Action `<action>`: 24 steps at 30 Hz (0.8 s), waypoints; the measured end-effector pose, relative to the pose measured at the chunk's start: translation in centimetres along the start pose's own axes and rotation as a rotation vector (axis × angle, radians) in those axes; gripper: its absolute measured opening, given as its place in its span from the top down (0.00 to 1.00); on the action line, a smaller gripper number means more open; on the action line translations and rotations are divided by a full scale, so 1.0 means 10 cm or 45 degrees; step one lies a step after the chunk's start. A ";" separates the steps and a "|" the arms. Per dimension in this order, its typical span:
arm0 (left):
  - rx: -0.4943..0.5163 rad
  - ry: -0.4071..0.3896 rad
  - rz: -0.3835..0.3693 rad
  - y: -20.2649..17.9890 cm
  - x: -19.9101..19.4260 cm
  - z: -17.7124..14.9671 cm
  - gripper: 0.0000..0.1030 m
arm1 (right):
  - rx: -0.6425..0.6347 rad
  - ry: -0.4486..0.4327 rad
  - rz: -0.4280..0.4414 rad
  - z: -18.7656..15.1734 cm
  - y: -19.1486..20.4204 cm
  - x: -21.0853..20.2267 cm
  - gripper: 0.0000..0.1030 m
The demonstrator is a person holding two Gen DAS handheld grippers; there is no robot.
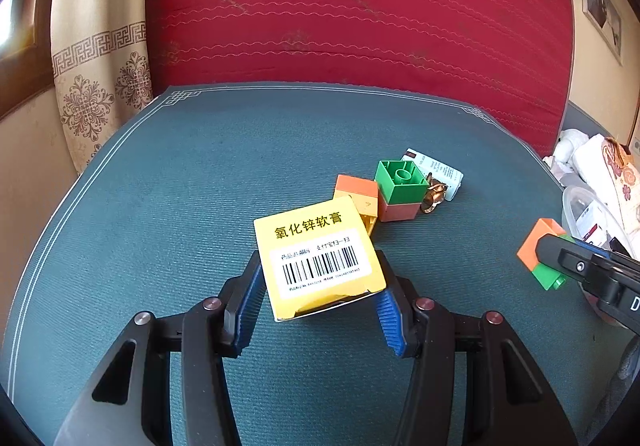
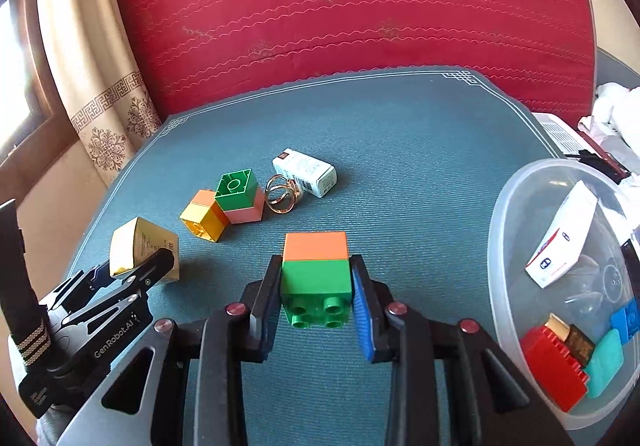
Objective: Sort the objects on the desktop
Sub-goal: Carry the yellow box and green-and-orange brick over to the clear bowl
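The right tongs (image 2: pixel 316 286) grip an orange-and-green block pair (image 2: pixel 315 266), studs facing the camera; the clear tub (image 2: pixel 504 246) sits just right of them. The left tongs (image 1: pixel 320 286) pinch a yellow carton (image 1: pixel 316 258), farther from the tub. Beneath lies a teal mat (image 2: pixel 400 146); behind, a red cushion (image 2: pixel 340 6).

plastic tub (image 2: pixel 520 214) cut off at right edge, white box (image 1: pixel 448 172) print illegible
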State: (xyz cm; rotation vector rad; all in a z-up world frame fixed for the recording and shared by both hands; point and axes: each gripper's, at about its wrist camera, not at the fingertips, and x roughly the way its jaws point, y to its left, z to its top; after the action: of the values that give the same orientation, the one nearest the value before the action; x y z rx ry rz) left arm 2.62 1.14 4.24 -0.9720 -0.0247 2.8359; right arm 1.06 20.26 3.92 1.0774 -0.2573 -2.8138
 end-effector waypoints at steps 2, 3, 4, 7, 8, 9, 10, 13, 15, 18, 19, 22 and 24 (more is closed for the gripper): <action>0.002 -0.001 0.002 -0.01 -0.01 0.00 0.47 | 0.005 -0.013 0.004 -0.01 -0.01 -0.06 0.66; 0.004 -0.002 0.002 -0.01 -0.01 -0.01 0.47 | 0.006 -0.018 0.006 0.00 -0.01 -0.08 0.66; 0.005 -0.001 0.004 -0.01 -0.01 -0.01 0.47 | 0.007 -0.022 0.008 -0.01 -0.01 -0.11 0.66; 0.009 -0.002 0.008 -0.02 -0.01 -0.01 0.47 | 0.010 -0.031 0.005 -0.03 -0.04 -0.16 0.66; 0.010 -0.002 0.009 -0.02 -0.02 -0.01 0.47 | 0.014 -0.035 0.002 -0.03 -0.06 -0.18 0.66; 0.010 -0.001 0.010 -0.02 -0.02 -0.02 0.47 | 0.017 -0.038 -0.001 -0.04 -0.07 -0.21 0.66; 0.010 0.000 0.010 -0.03 -0.02 -0.02 0.47 | 0.021 -0.042 -0.002 -0.04 -0.09 -0.23 0.66; 0.021 0.001 0.004 -0.05 -0.03 -0.02 0.47 | 0.034 -0.059 -0.013 -0.05 -0.16 -0.32 0.66; 0.031 0.002 -0.006 -0.09 -0.04 -0.03 0.47 | 0.042 -0.073 -0.022 -0.06 -0.20 -0.39 0.66; 0.052 0.001 -0.022 -0.16 -0.06 -0.04 0.47 | 0.055 -0.090 -0.042 -0.07 -0.29 -0.47 0.66; 0.059 0.001 -0.026 -0.18 -0.07 -0.04 0.47 | 0.060 -0.094 -0.051 -0.07 -0.32 -0.50 0.66; 0.069 0.008 -0.048 -0.23 -0.09 -0.04 0.47 | 0.089 -0.105 -0.079 -0.08 -0.45 -0.56 0.66; 0.073 0.014 -0.065 -0.26 -0.10 -0.05 0.47 | 0.109 -0.114 -0.102 -0.09 -0.54 -0.61 0.66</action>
State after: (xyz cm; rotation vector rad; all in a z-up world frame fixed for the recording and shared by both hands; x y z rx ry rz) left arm 4.02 3.51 4.66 -0.9609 0.0328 2.7690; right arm 5.92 26.52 6.11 1.0010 -0.3540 -2.9515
